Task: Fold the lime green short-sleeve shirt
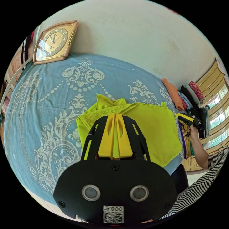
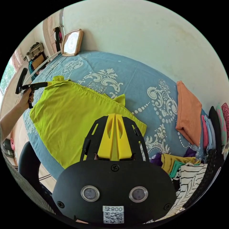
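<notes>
The lime green shirt (image 1: pixel 155 128) (image 2: pixel 71 114) is spread over a blue patterned bed sheet (image 1: pixel 47 107) (image 2: pixel 133 78), held along one edge between the two grippers. My left gripper (image 1: pixel 115 115) has its yellow jaws pressed together on the shirt's fabric. In the right gripper view it (image 2: pixel 47 84) pinches the shirt's far corner, held in a person's hand. My right gripper (image 2: pixel 115 115) is shut on the shirt's near edge. In the left gripper view it (image 1: pixel 177 116) grips the opposite corner. A sleeve (image 1: pixel 103 99) pokes out at the top edge.
A framed clock (image 1: pixel 53 41) (image 2: pixel 71 42) leans on the wall at the bed's far end. A folded orange garment (image 2: pixel 188 114) and a row of folded clothes (image 2: pixel 214 128) lie along the wall. A loose clothes pile (image 2: pixel 186 164) sits near it. A black chair (image 2: pixel 28 162) stands by the bed.
</notes>
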Demonstrator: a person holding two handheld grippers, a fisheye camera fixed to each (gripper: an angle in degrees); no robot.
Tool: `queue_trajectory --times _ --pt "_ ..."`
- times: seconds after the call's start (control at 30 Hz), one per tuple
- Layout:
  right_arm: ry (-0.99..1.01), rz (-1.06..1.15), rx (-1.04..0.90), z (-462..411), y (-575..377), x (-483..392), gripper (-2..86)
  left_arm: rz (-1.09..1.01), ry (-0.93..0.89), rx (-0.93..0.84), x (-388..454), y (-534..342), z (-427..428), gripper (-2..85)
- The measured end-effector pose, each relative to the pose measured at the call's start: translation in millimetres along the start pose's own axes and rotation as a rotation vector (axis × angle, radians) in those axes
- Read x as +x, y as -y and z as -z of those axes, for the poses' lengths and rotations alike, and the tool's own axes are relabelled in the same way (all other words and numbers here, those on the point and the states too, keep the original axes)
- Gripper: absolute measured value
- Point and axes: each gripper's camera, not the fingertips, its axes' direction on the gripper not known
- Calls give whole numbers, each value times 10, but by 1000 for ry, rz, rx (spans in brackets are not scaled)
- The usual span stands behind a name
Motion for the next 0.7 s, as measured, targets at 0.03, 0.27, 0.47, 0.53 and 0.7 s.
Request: queue_trajectory --times 0.03,0.27,0.47,0.53,0.7 --pt "4 -10 -34 -78 7 45 -4 4 6 0 -11 2 8 2" --pt "28 -65 -62 -231 -21 211 -4 -220 18 -175 387 -20 -132 2" --pt "22 -61 -71 -297 -159 268 -5 -216 216 -115 370 69 -11 2" --pt "23 -65 -76 -331 -192 327 -4 -203 254 -102 317 125 41 2" --pt "24 -89 -44 -310 -319 477 -4 -201 262 -42 259 -20 232 2"
